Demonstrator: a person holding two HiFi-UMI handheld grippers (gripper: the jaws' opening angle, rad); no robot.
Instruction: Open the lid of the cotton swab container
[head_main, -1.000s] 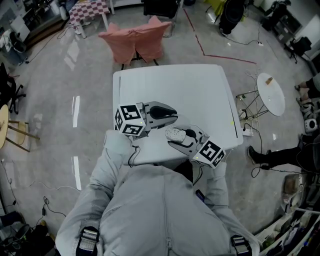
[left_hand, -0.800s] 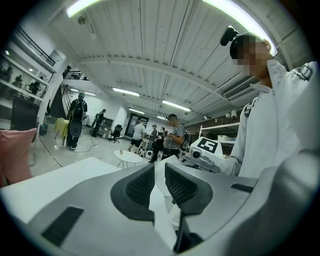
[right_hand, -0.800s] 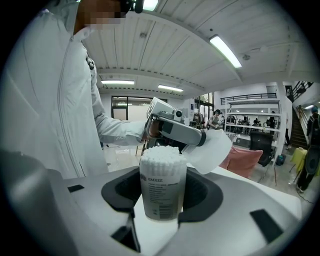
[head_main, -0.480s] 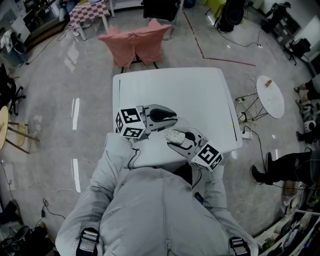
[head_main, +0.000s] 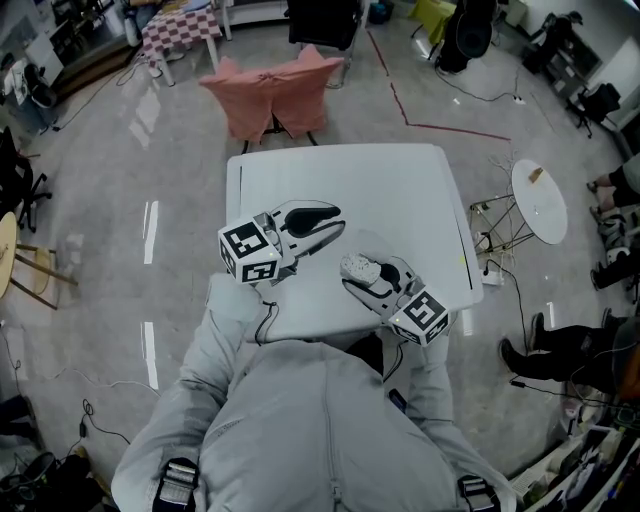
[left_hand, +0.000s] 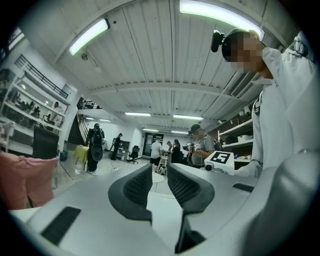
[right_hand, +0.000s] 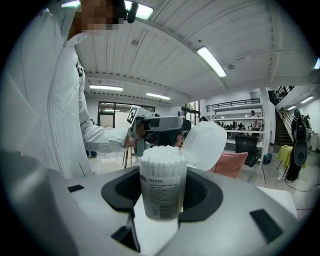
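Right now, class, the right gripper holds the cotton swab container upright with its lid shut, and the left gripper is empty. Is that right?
Only the lid is wrong: the right gripper view shows the lid flipped back open, swabs exposed. The right gripper does hold the cotton swab container upright, and the left gripper, whose jaws have just been opening, has nothing between them.

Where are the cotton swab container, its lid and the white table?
cotton swab container (right_hand: 161, 195): right gripper view, on the labelled clear wall.
lid (right_hand: 204, 145): right gripper view, on the middle of the raised, flipped-open flap.
table (head_main: 400, 195): head view, on a bare part of the top.
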